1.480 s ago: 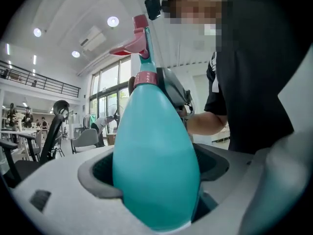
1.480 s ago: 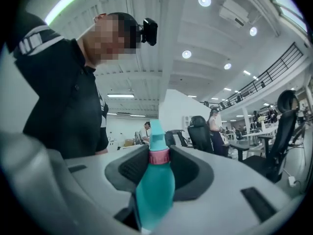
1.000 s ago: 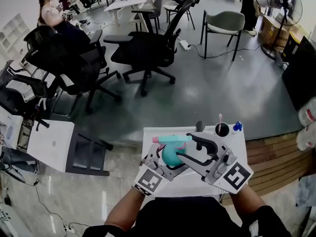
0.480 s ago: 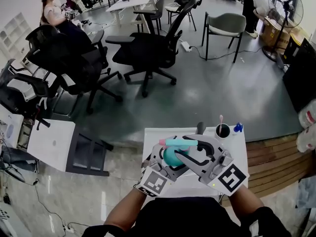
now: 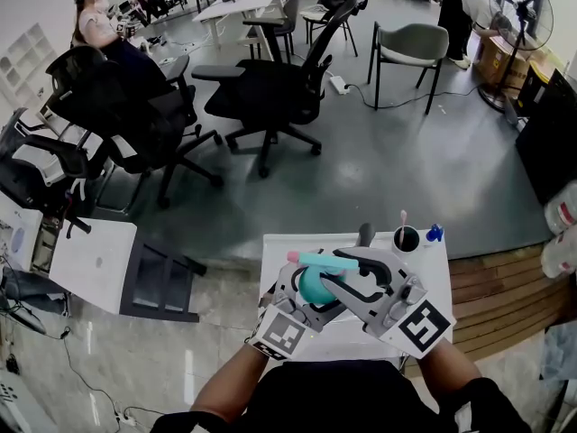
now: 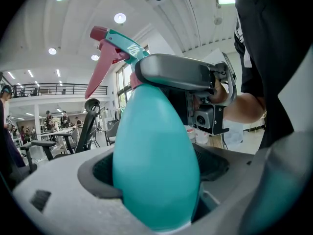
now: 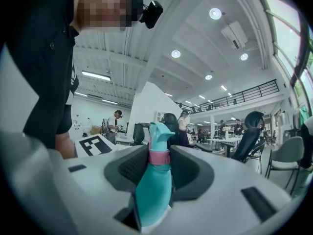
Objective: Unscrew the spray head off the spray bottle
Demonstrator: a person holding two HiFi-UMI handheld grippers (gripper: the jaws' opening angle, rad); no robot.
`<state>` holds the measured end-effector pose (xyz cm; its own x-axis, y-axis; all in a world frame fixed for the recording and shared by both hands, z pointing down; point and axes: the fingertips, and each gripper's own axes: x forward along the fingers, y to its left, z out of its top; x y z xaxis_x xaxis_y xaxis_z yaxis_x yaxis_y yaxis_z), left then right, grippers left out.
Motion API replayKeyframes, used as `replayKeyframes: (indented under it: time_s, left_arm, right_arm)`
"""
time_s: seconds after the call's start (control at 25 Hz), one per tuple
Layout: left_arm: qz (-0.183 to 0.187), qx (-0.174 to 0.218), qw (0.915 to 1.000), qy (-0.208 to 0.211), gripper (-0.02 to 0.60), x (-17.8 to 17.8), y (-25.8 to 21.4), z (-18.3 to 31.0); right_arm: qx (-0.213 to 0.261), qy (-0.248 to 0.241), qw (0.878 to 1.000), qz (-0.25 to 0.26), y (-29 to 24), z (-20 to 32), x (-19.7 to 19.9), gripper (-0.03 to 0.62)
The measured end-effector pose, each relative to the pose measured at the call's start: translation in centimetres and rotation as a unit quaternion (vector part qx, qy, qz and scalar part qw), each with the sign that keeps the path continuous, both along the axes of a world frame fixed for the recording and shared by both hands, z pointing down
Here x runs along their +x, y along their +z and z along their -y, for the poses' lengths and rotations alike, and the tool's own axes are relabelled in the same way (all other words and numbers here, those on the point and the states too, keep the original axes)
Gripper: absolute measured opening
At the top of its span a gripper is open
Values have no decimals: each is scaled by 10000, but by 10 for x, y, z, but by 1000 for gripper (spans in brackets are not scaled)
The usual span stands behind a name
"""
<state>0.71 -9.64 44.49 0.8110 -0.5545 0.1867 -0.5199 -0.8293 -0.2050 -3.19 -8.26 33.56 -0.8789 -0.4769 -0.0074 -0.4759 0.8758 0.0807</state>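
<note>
From the head view, both grippers meet over a white table (image 5: 425,262): the left gripper (image 5: 305,292) holds the smooth, egg-shaped turquoise spray bottle (image 5: 313,284), and the right gripper (image 5: 341,263) reaches to the spray head (image 5: 315,259) on top. In the left gripper view, the round glossy body fills the gap between the grey jaws, which are clamped on it, and the pink trigger (image 6: 103,65) points up-left. In the right gripper view, the jaws are closing, with the ribbed pink collar (image 7: 159,156) of the neck between the dark pads.
</note>
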Motion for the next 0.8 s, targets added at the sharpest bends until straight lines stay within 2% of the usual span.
replayKeyframes:
  time_s: [0.16, 0.36, 0.6, 0.8]
  left_arm:
    - [57, 47, 10000, 4, 454, 0, -2, 2]
    - [146, -111, 9998, -48, 454, -3, 17, 0]
    - [177, -348, 9990, -235, 454, -7, 15, 6]
    - [148, -470, 9987, -109, 455, -4, 38, -2]
  right_arm:
    - [36, 31, 9999, 95, -4, 1, 1, 146]
    - [138, 66, 9996, 241, -13, 2, 2, 144]
    - [276, 199, 9982, 486, -27, 4, 3, 144]
    - [372, 294, 9958, 780, -43, 5, 6, 144]
